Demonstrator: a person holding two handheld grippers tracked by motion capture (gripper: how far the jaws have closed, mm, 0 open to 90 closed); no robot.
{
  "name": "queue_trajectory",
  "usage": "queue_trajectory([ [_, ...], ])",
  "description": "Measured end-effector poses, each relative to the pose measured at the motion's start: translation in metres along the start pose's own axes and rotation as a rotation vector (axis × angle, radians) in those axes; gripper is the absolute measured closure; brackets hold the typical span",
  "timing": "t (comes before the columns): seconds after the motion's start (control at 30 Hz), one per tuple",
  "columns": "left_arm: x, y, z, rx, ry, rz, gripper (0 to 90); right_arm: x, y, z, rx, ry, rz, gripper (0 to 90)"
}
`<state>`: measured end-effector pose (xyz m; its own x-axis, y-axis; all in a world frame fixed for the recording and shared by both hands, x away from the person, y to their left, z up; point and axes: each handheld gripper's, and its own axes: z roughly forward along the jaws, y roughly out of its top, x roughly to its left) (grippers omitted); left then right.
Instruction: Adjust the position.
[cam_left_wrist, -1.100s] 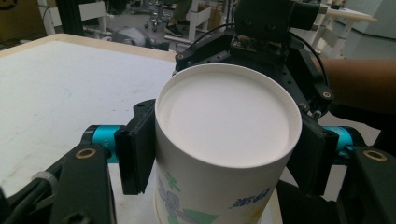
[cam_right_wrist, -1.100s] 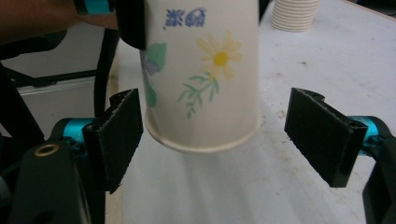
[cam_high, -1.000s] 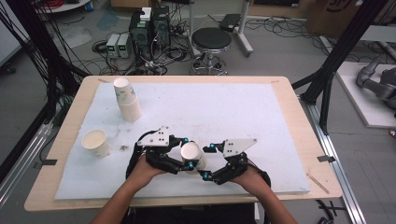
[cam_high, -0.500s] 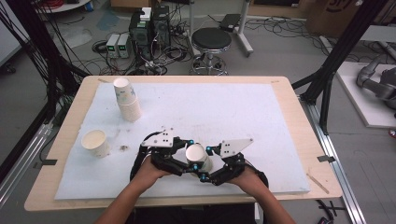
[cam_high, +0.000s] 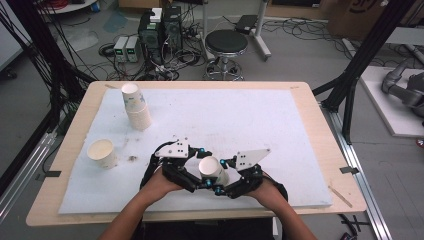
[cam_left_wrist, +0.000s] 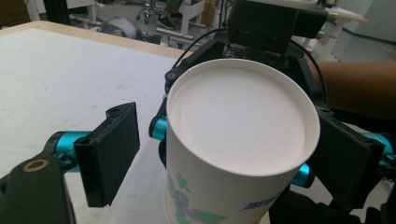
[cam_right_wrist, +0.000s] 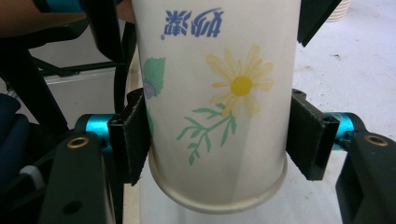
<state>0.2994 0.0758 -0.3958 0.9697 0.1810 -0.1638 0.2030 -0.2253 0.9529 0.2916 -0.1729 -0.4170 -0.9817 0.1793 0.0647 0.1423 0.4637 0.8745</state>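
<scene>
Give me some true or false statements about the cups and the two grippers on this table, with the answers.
1. The right gripper is shut on the flowered cup. True.
2. The left gripper clamps that cup. False: its jaws have just been opening, and the left pad stands clear of the cup.
3. A stack of cups stands at the far left of the mat. True.
4. The single cup at the left lies on its side. False: it stands upright, mouth up.
5. The held cup bears a yellow flower. True.
</scene>
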Motion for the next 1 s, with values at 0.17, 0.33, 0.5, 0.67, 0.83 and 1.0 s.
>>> queue_trajectory([
  [0.17,0.001,0.008,-0.010,0.042,0.013,0.020,15.0,0.000,0.001,-0.003,0.032,-0.045,-0.018,32.1],
  [0.33,0.004,0.016,-0.017,0.091,0.035,0.038,15.0,-0.004,0.005,-0.005,0.094,-0.090,-0.053,32.1],
  [0.5,0.006,0.024,-0.018,0.158,0.037,0.062,15.0,-0.007,0.012,-0.003,0.170,-0.103,-0.085,32.0],
  [0.67,0.006,0.028,-0.016,0.216,0.030,0.075,15.2,-0.005,0.020,-0.003,0.234,-0.107,-0.124,32.0],
  [0.83,0.006,0.030,-0.010,0.278,0.024,0.096,15.4,-0.005,0.027,-0.002,0.297,-0.110,-0.157,32.0],
  [1.0,0.006,0.029,-0.003,0.307,0.013,0.098,15.9,-0.004,0.035,0.003,0.382,-0.115,-0.182,32.0],
])
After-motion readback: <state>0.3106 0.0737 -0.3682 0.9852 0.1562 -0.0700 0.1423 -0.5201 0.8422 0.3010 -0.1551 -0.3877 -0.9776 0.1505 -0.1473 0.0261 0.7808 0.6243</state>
